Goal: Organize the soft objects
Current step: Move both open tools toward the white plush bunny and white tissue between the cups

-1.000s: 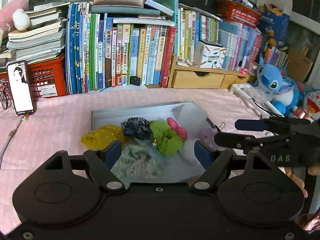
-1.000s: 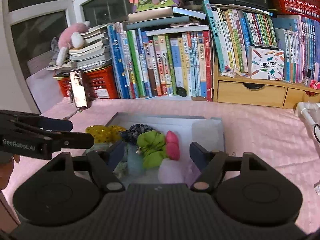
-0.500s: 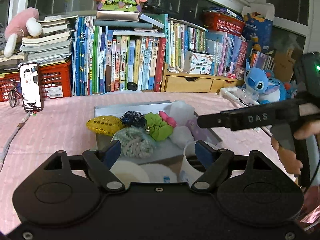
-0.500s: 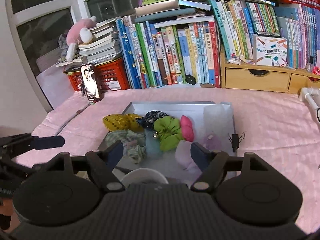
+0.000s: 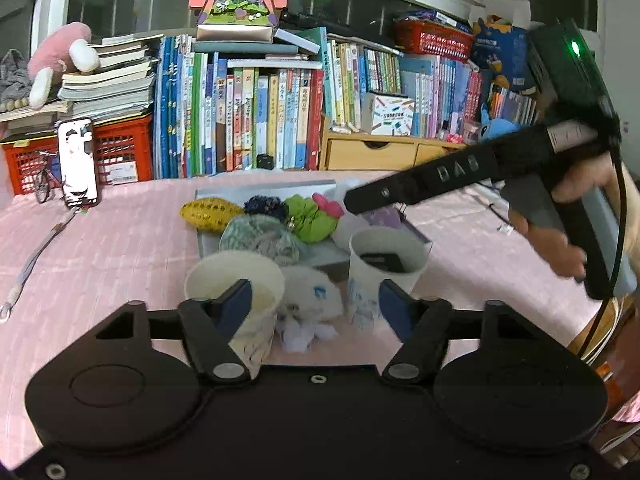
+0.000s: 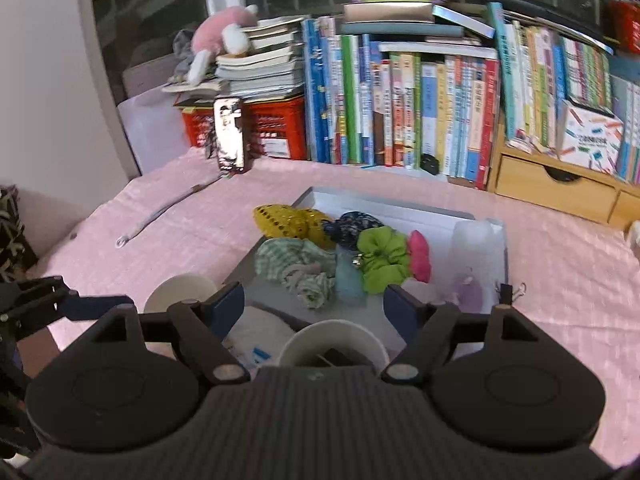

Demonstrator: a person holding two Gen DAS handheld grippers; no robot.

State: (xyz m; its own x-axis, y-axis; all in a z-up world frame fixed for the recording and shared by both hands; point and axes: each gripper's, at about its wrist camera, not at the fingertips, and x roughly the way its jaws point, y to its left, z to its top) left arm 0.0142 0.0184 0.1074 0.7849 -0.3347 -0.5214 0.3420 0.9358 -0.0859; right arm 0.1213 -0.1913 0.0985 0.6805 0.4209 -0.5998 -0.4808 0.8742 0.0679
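A shallow grey tray (image 6: 404, 210) on the pink cloth holds several soft items: a yellow one (image 6: 286, 220), a dark blue scrunchie (image 6: 354, 224), a green scrunchie (image 6: 382, 254), a pink piece (image 6: 420, 258), a pale green checked scrunchie (image 6: 296, 264) and a lilac one (image 6: 466, 292). The same tray items show in the left wrist view, with the green scrunchie (image 5: 310, 216) in the middle. My left gripper (image 5: 314, 306) is open and empty, above two paper cups (image 5: 236, 284) (image 5: 386, 254) and a white fluffy item (image 5: 310, 294). My right gripper (image 6: 314, 306) is open and empty, above the tray's near edge.
A wall of upright books (image 5: 256, 116) lines the back, with a red crate (image 5: 116, 148), a propped phone (image 5: 78, 162) and a wooden drawer unit (image 5: 372, 154). A strap (image 5: 30, 258) lies on the cloth at left. A blue plush (image 5: 500, 126) sits at the right.
Both grippers have pulled back and risen away from the tray. The two paper cups and the white fluffy item have come into view in front of it. Both stay open.
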